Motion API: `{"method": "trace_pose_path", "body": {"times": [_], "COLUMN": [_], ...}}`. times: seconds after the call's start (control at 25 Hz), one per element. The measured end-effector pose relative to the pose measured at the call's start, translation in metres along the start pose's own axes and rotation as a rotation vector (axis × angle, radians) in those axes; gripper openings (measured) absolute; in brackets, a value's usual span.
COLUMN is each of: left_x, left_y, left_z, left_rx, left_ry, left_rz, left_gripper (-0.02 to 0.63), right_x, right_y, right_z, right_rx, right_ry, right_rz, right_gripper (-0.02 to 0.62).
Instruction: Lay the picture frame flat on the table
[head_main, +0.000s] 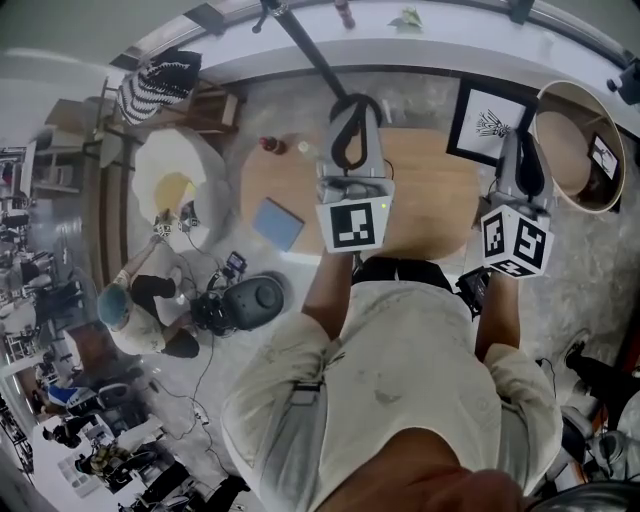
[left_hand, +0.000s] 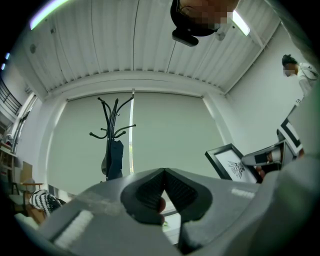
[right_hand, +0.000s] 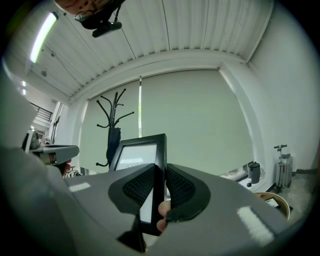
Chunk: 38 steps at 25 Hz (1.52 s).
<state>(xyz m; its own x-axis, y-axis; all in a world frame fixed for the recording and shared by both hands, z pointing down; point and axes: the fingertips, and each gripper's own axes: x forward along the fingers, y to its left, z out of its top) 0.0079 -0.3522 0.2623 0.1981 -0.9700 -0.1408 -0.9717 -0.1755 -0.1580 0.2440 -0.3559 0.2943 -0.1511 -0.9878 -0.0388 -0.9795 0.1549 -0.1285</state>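
The picture frame (right_hand: 140, 152) is clamped edge-on in the right gripper (right_hand: 161, 172), lower centre. The left gripper (left_hand: 164, 172) is closed and empty. The table (head_main: 430, 200) is shown only in the head view.

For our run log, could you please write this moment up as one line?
right claw: shut on picture frame edge | picture frame: upright, not yet flat | left claw: shut, empty

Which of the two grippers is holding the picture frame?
The right gripper: its jaws clamp the picture frame edge-on; the left gripper is shut on nothing.
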Motion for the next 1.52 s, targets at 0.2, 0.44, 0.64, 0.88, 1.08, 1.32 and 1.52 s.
{"method": "trace_pose_path", "body": {"times": [0.2,0.44,0.64,0.88,1.08,1.32,1.52], "left_x": [0.002,0.002,0.009,0.017,0.019,0.023,0.017], "left_y": [0.006,0.017,0.032,0.056,0.067,0.077,0.085], "left_z": [-0.004,-0.011,-0.031,-0.054,-0.080,-0.122,-0.151], "left_rx": [-0.016,-0.033,-0.041,-0.054,-0.054,-0.047,-0.053], "left_ry": [0.003,0.017,0.032,0.041,0.052,0.092,0.106], "left_rz": [-0.005,0.007,0.024,0.047,0.058,0.055,0.062], "left_gripper": [0.005,0.005,0.005,0.005,0.005,0.005,0.005], "right_x": [0.007,0.016,0.035,0.060,0.074,0.096,0.103], "right_y": [0.005,0.016,0.028,0.047,0.064,0.087,0.099], "right_z": [-0.003,-0.010,-0.026,-0.053,-0.084,-0.131,-0.177], "right_rx": [-0.001,-0.009,-0.014,-0.015,-0.002,-0.006,0.006], "right_ry": [0.005,0.030,0.067,0.123,0.173,0.249,0.323], "right_rz": [-0.004,0.010,0.022,0.044,0.069,0.102,0.109], "right_gripper": [0.075,0.075,0.075,0.075,0.075,0.075,0.075]}}
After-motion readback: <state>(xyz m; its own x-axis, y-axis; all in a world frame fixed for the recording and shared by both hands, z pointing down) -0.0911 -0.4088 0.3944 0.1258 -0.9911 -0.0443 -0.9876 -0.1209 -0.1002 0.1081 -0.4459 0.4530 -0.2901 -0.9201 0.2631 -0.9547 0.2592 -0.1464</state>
